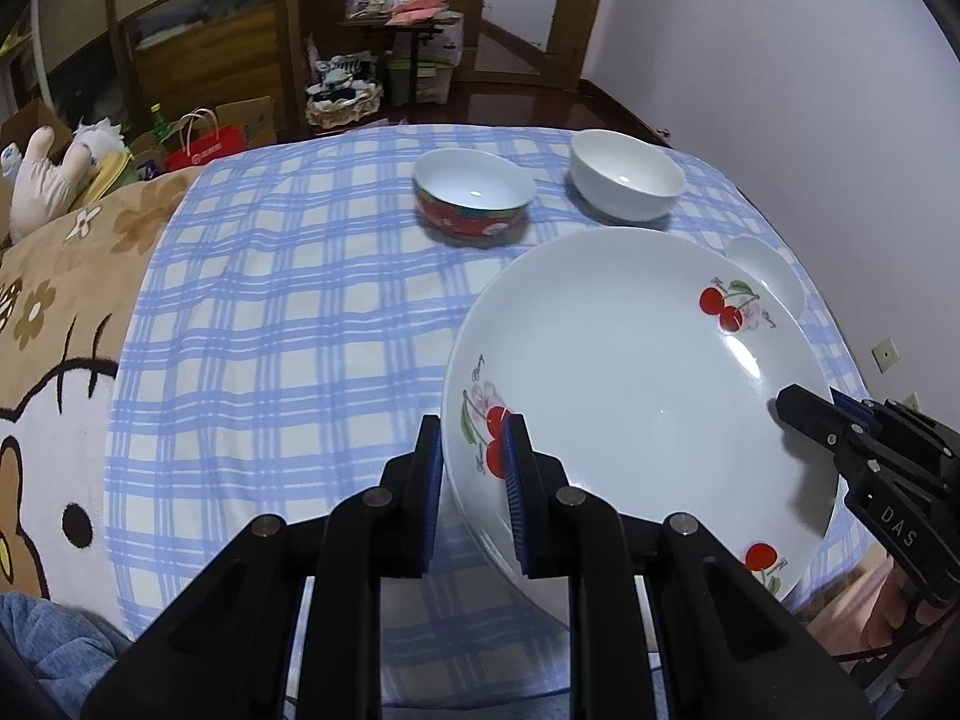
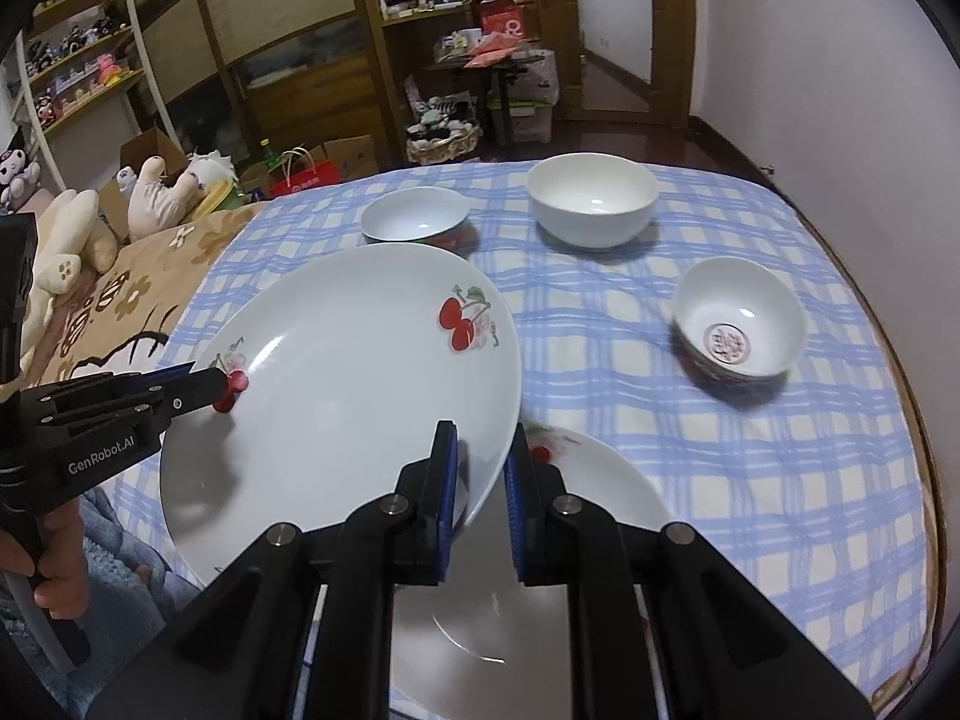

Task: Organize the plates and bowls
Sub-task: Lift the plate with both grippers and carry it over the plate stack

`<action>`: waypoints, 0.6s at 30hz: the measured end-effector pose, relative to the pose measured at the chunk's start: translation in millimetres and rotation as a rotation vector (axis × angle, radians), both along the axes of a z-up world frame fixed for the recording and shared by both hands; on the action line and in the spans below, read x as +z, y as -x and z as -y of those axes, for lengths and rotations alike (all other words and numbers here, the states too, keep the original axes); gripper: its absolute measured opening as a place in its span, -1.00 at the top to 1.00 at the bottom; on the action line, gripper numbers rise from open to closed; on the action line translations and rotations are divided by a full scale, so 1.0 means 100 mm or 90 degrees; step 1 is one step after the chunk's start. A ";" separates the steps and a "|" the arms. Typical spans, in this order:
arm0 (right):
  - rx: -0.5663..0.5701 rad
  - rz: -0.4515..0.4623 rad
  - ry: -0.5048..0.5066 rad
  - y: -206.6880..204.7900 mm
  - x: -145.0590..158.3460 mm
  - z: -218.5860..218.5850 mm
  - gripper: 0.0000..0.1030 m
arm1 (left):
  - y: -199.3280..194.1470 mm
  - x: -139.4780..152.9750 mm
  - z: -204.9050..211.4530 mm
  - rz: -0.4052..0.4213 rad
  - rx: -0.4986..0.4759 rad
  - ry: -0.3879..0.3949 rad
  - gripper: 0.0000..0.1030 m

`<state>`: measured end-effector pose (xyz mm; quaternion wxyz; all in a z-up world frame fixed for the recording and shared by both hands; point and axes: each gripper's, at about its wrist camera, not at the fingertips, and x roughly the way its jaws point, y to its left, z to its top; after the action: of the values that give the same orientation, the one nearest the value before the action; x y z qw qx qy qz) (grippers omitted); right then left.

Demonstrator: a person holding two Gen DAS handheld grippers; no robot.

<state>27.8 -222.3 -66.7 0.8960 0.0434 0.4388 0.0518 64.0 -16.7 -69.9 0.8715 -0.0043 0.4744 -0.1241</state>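
Both your left gripper and right gripper pinch the cherry plate's rim. Keep it level. Lower it squarely onto the second plate beneath.

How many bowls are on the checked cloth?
3. A big white bowl sits at the far side, a red-sided bowl to its left, and a small bowl with a red mark inside nearer on the right. More may hide behind the lifted plate.

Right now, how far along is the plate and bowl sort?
Done: nothing looks stacked yet. In hand: the left gripper and right gripper both clamp the rim of the cherry plate, lifted above a second plate. Left: red bowl, white bowl and small bowl sit separately.
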 end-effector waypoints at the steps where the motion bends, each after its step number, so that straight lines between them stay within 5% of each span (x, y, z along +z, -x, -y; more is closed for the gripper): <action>1: -0.005 0.000 -0.003 0.03 0.00 0.03 0.69 | 0.02 0.01 0.03 0.002 -0.003 0.002 0.64; 18: -0.078 -0.025 -0.023 0.45 -0.14 0.47 0.68 | 0.25 -0.07 0.50 -0.006 -0.066 0.010 0.64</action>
<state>-17.1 -269.2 -80.8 0.8880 0.0873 0.4516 0.0041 39.4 -67.2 -77.1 0.8617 0.0126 0.4770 -0.1727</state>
